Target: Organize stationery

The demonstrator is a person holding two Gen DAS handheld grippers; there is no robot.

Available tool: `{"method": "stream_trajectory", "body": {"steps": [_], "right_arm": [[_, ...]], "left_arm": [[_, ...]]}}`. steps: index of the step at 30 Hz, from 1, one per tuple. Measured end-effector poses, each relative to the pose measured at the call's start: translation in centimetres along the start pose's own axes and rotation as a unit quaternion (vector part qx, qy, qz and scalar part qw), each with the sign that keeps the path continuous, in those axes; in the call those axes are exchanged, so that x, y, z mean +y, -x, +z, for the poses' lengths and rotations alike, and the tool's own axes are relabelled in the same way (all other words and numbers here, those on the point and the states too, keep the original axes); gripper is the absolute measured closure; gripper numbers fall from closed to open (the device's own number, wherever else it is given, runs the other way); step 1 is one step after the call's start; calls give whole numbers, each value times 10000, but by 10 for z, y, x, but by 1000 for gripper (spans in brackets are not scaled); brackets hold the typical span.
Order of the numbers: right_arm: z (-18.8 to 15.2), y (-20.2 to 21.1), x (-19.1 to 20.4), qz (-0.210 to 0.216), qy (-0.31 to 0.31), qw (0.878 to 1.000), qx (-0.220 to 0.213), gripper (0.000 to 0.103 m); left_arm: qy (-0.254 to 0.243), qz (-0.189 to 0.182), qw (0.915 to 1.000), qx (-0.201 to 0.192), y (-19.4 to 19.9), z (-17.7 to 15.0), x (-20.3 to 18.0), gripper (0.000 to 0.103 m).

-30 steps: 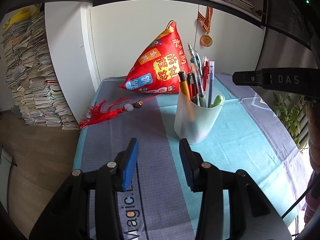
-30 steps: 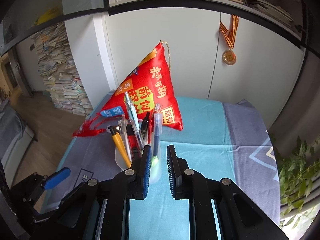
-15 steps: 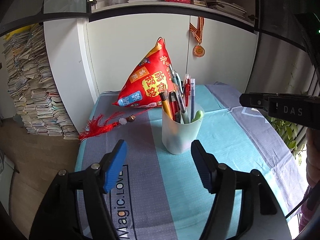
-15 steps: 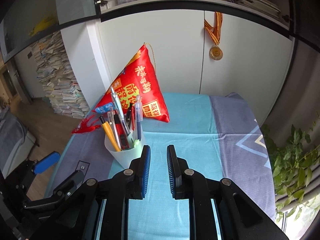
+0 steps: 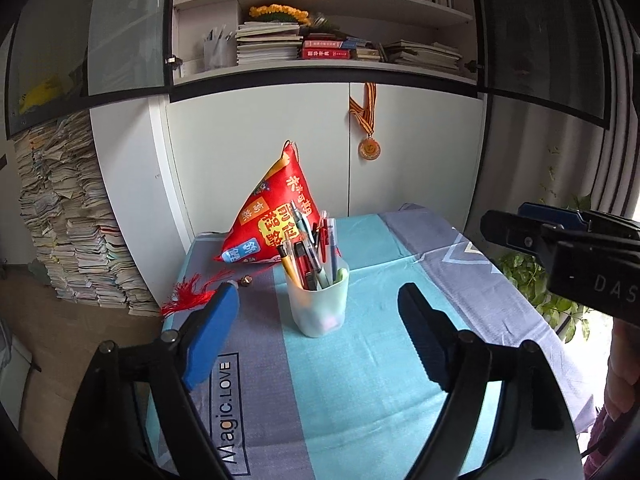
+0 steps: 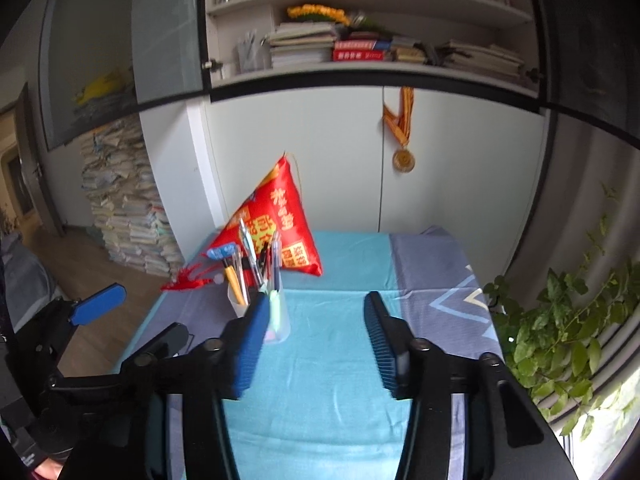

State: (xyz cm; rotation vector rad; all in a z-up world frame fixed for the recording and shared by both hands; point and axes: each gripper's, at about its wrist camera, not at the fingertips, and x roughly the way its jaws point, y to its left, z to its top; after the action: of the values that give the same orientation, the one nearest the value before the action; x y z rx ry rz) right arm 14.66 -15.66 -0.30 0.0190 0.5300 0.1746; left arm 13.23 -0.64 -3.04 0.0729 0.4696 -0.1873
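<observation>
A translucent pen cup [image 5: 319, 303] [image 6: 276, 316] full of several pens [image 5: 308, 248] stands upright on the blue and grey tablecloth [image 5: 360, 380]. My left gripper [image 5: 316, 320] hangs back from the cup, its jaws opening wide with nothing between them. My right gripper [image 6: 312, 320] is above the cloth to the right of the cup, its jaws also opening and empty. In the left wrist view the right gripper [image 5: 560, 244] juts in from the right edge. The left gripper [image 6: 96, 308] shows at the lower left of the right wrist view.
A red triangular cushion [image 5: 276, 216] with a red tassel [image 5: 192, 296] lies behind the cup. A medal [image 5: 369, 148] hangs on the white cabinet. Stacked papers [image 5: 72, 232] stand on the floor left; a plant [image 6: 560, 328] is at the right.
Both grippers have pulled back and up from the pen cup. The left jaws widened steadily. The right jaws, nearly shut before, now stand apart.
</observation>
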Motion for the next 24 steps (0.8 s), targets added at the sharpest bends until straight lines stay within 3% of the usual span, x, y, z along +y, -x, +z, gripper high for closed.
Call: {"method": "stream_trajectory", "body": {"steps": [10, 13, 24], "right_arm": [[-17, 51, -16, -159, -270, 9992, -254, 50], [-21, 67, -15, -173, -256, 9988, -386, 49], [-32, 123, -12, -381, -174, 9959, -800, 45]], "left_arm": [[-98, -56, 9994, -334, 45, 1, -22, 16], [-162, -57, 9985, -524, 62, 0, -28, 9], [41, -67, 9959, -902, 104, -3, -33, 1]]}}
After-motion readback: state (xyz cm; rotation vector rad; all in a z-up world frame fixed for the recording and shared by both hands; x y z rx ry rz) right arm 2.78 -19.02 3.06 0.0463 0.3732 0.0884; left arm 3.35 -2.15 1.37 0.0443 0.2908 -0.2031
